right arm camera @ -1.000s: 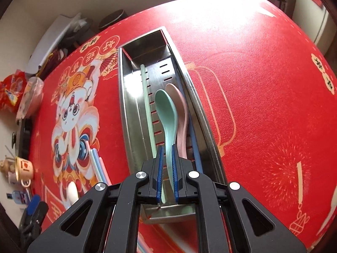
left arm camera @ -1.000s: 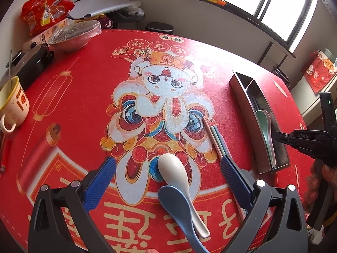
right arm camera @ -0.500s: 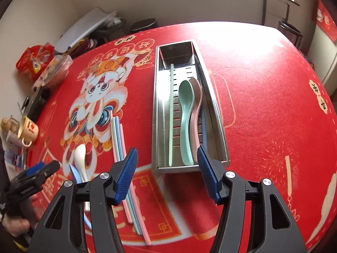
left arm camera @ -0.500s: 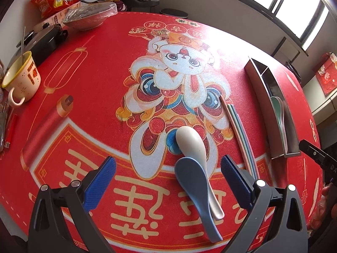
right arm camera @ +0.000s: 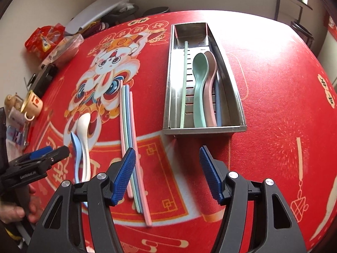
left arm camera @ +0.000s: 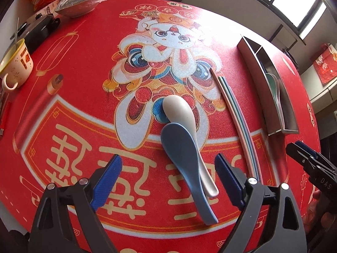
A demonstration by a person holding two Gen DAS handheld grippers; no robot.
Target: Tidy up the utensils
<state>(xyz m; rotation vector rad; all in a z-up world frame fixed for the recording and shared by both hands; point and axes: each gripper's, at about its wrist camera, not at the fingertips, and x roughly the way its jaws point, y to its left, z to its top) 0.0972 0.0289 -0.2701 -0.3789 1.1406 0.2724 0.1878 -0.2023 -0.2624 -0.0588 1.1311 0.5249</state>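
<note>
The blue spoon (left arm camera: 185, 158) lies on the red mat (left arm camera: 84, 126) overlapping the white spoon (left arm camera: 181, 113), long axis running from 11 to 5 o'clock, bowl far. The left claw (left arm camera: 168, 179) straddles its handle, jaws just narrowing, not touching. The right claw (right arm camera: 166, 172) is released, empty, with the tray (right arm camera: 238, 97) at its 12 o'clock, so left is nearer

left tongs (left arm camera: 168, 179): agape, just narrowing, gripping nothing | right tongs (right arm camera: 166, 172): parted, gripping nothing, tilted downward
</note>
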